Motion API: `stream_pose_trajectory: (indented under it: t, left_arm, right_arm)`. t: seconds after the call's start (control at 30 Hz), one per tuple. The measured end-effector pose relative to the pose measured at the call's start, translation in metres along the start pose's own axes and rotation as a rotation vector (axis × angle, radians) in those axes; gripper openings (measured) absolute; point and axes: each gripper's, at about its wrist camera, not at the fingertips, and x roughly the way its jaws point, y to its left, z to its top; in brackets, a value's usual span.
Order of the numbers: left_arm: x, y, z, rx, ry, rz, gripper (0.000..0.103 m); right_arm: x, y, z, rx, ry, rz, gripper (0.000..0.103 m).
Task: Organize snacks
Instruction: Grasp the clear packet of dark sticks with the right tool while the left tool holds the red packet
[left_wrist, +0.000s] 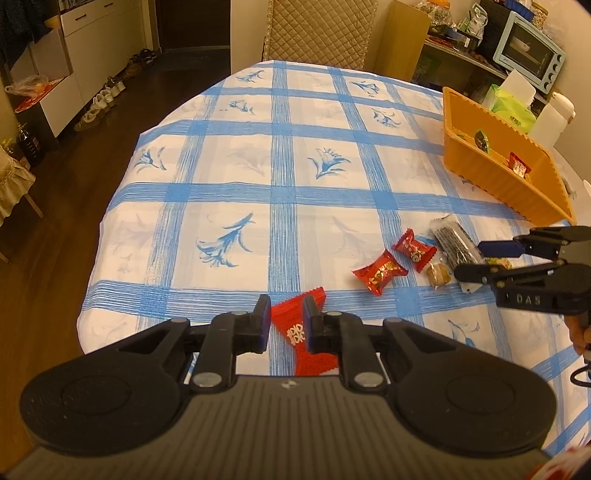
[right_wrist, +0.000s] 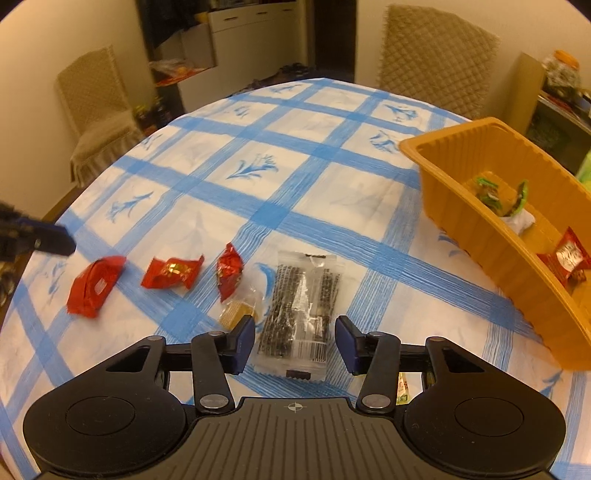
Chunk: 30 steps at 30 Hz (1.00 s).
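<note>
- A row of loose snacks lies on the near part of the surface (right_wrist: 229, 155), which wears a blue-and-white checked cloth with blue flower prints.
- From the right wrist view, left to right: a red packet (right_wrist: 94, 286), a red candy (right_wrist: 171, 273), a second red candy (right_wrist: 229, 271), a small tan sweet in clear wrap (right_wrist: 236, 312), and a clear packet of dark sticks (right_wrist: 299, 314).
- The tan sweet touches the second red candy and lies just beside the dark-stick packet.
- The left claw (left_wrist: 285, 324) has its fingers at a narrow gap on either side of the red packet (left_wrist: 299, 328); whether the pads press it I cannot tell.
- The right claw (right_wrist: 295, 341) is spread wide, one finger on each side of the near end of the dark-stick packet, not touching it.
- In the left wrist view the right claw (left_wrist: 471, 260) hangs over the dark-stick packet (left_wrist: 456, 243).
- An orange tray (right_wrist: 458, 206) stands on the surface to the right, apart from the row.
- Inside it lie green-wrapped sweets (right_wrist: 496, 195) and a red-wrapped candy (right_wrist: 567, 258).
- Quilted chairs (right_wrist: 437, 55) stand at the far side of the surface.
- A pale blue toaster oven (left_wrist: 528, 51) sits on a shelf beyond the tray.
</note>
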Motion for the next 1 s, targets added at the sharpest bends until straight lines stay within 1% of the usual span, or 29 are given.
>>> stream_pose_trajectory:
  t: [0.07,0.13,0.23,0.4,0.43,0.47,0.57,0.63,0.9,1.0]
  left_arm:
    - [0.001,0.0,-0.002,-0.009,0.007,-0.008,0.02]
    - [0.002,0.0,-0.002,-0.015,0.011,-0.013,0.021]
    - [0.001,0.001,-0.003,-0.02,0.011,-0.008,0.026]
    - [0.0,0.004,-0.004,-0.032,0.01,-0.009,0.026]
    - [0.0,0.004,-0.004,-0.034,0.01,-0.008,0.027]
    - [0.001,0.005,-0.004,-0.036,0.011,-0.009,0.029]
    - [0.002,0.004,-0.005,-0.04,0.015,-0.014,0.032]
    - [0.002,0.003,-0.006,-0.04,0.017,-0.016,0.033]
    - [0.009,-0.005,-0.009,-0.045,0.04,-0.037,0.037]
    - [0.014,-0.008,-0.01,-0.051,0.053,-0.039,0.038]
  right_arm:
    - [0.001,-0.001,0.002,0.017,-0.005,-0.004,0.049]
    - [0.003,0.001,0.003,0.021,-0.008,-0.01,0.049]
    - [0.008,0.002,0.005,0.024,-0.009,-0.027,0.049]
    - [0.011,-0.001,0.008,0.051,-0.019,-0.029,0.048]
    - [0.011,0.0,0.008,0.05,-0.019,-0.029,0.045]
    - [0.011,-0.001,0.008,0.05,-0.02,-0.032,0.038]
    - [0.009,-0.001,0.008,0.055,-0.022,-0.034,0.037]
    - [0.006,-0.002,0.007,0.074,-0.031,-0.031,0.034]
    - [-0.02,-0.005,0.005,0.135,-0.086,-0.037,0.033]
    - [-0.028,-0.005,0.004,0.154,-0.088,-0.03,0.034]
